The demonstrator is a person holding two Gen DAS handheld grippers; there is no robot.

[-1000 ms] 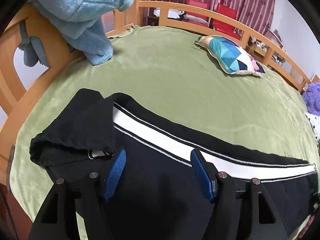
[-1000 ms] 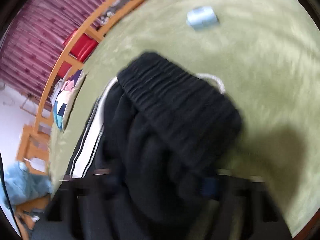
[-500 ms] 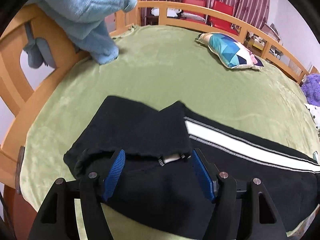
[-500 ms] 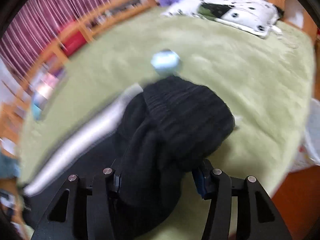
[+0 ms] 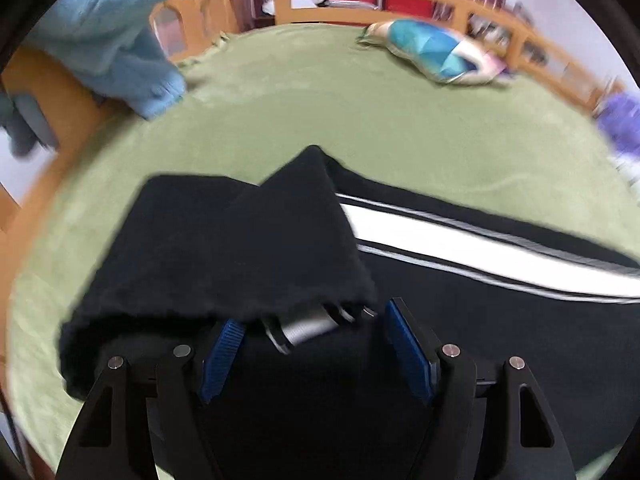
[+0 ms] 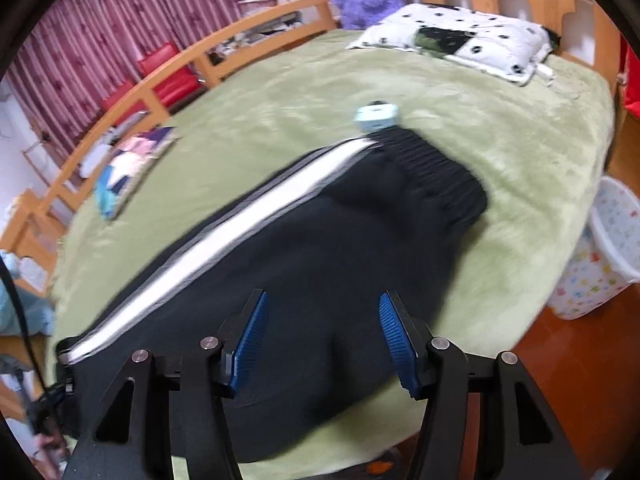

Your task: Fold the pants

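Pants [image 6: 320, 256] on green bed, folded cuff between opening L hand-held gripper [image 5: 316, 340], R hand-held gripper [image 6: 320, 340] opening above.

a: can any text, label, brand or number be read in either view?

b: none can be read. the views are blurred by motion.

a: is anything printed on the pants [image 6: 320, 248]?

b: only a plain white stripe is seen there. no lettering can be made out.

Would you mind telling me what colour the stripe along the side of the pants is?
White, edged with thin grey lines, on black pants; the stripe shows best in the right wrist view.
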